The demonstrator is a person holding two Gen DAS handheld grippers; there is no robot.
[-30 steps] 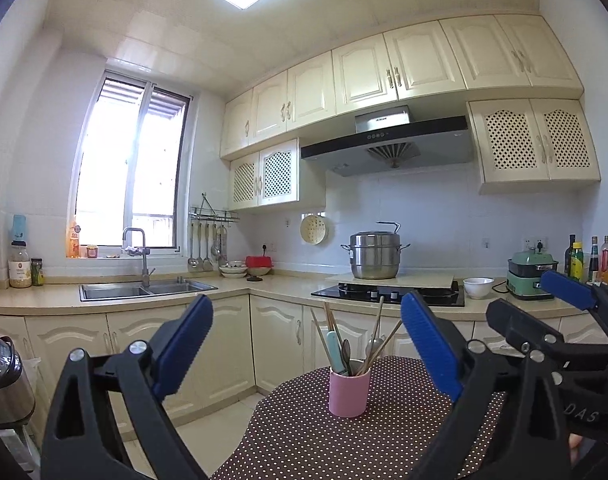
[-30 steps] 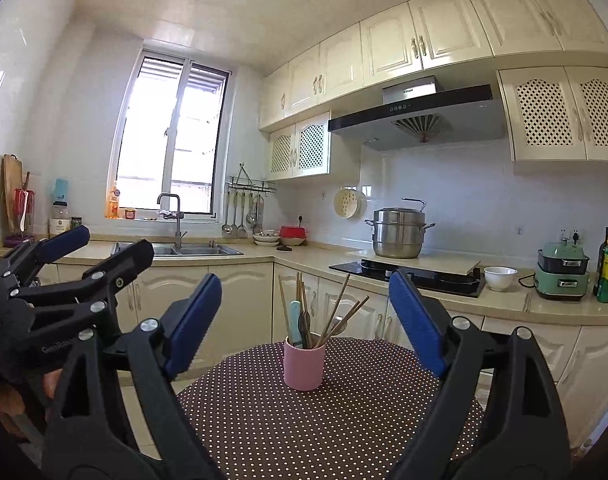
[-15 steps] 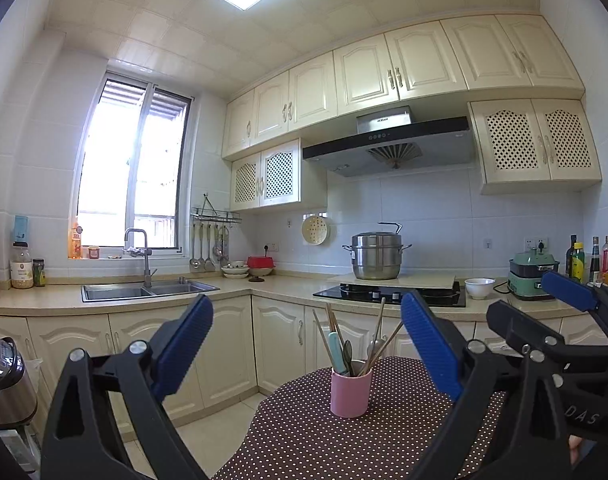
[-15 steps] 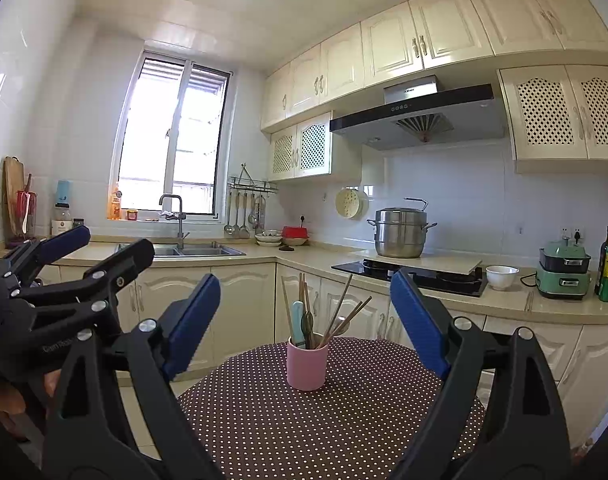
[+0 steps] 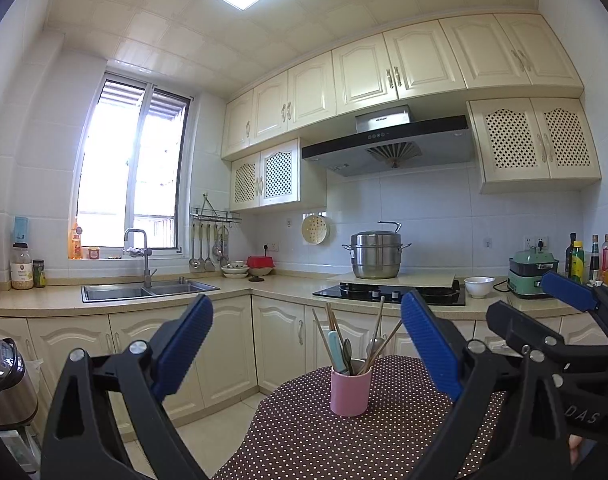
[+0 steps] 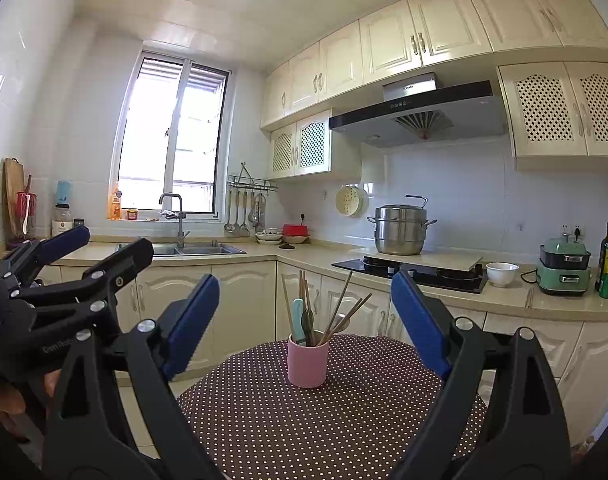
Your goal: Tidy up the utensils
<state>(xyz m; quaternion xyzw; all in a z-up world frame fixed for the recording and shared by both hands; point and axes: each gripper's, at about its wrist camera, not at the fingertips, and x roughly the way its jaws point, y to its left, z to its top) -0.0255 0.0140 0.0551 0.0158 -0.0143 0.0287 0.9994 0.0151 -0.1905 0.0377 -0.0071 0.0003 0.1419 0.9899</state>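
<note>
Pink cup (image 6: 307, 364), upright, utensils (image 6: 324, 312) fanned inside

A steel steamer pot (image 5: 376, 255) stands on a pale board over the black hob (image 5: 390, 292), under the range hood (image 5: 388, 144). A white bowl (image 5: 478, 286) sits just right of the hob, beside a green cooker (image 5: 532, 273), with bottles (image 5: 588, 258) further right. Ladles (image 5: 207, 250) hang from a wall rack near the double sink (image 5: 147, 290) and its tap (image 5: 141, 254). A red-lidded bowl (image 5: 259, 266) rests in the corner. Jars (image 5: 21, 266) line the worktop left of the window (image 5: 133, 176).
</note>
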